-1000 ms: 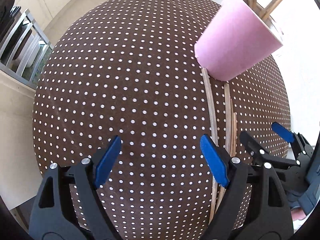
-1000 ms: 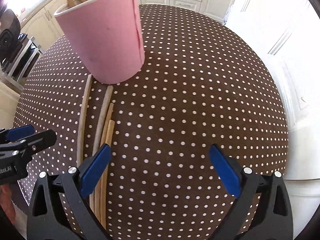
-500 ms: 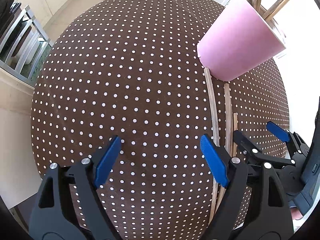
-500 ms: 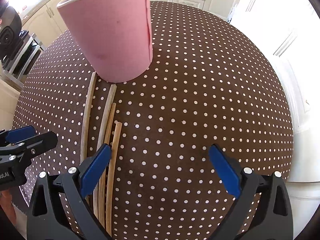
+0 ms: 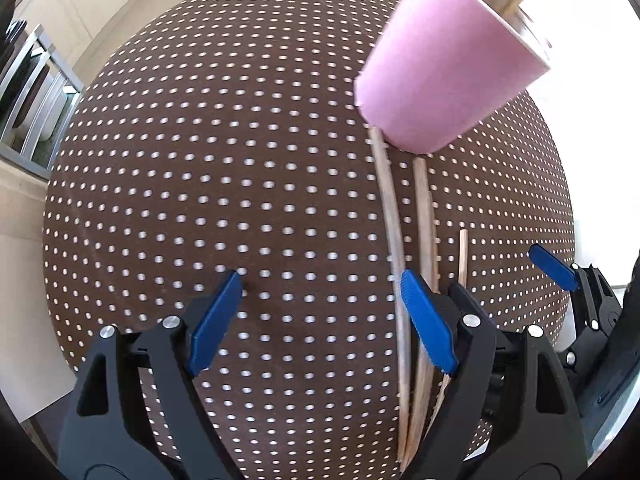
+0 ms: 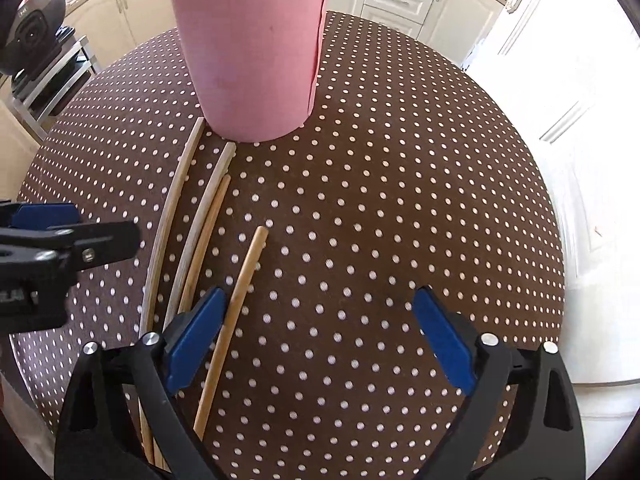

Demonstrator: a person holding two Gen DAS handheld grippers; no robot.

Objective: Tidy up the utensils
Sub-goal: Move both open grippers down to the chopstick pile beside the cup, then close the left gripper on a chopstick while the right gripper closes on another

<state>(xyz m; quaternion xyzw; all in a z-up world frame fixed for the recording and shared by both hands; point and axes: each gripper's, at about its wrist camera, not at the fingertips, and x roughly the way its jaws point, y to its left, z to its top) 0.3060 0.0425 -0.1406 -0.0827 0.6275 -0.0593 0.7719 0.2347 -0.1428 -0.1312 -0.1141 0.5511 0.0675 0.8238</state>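
Wooden chopsticks, four, pale tan, lying flat on the brown tablecloth with white polka dots (image 6: 400, 184). Landmark: pink cylindrical cup (image 6: 256, 52), upright, with more wooden sticks poking out of its top.

- Two longer, paler chopsticks (image 6: 168, 216): far ends at the cup's base, running toward the camera, side by side.
- Third, darker chopstick (image 6: 206, 236): just beside the second, its tip short of the cup.
- Fourth chopstick (image 6: 236, 292): farthest from the cup, angled apart from the others.
- Right gripper (image 6: 316, 340): black frame, blue pads, jaws wide and closing; fourth chopstick lies between them near the left pad, not pressed.
- Left gripper (image 5: 320, 320): jaws apart, nothing clamped; its right pad above the paler chopsticks.
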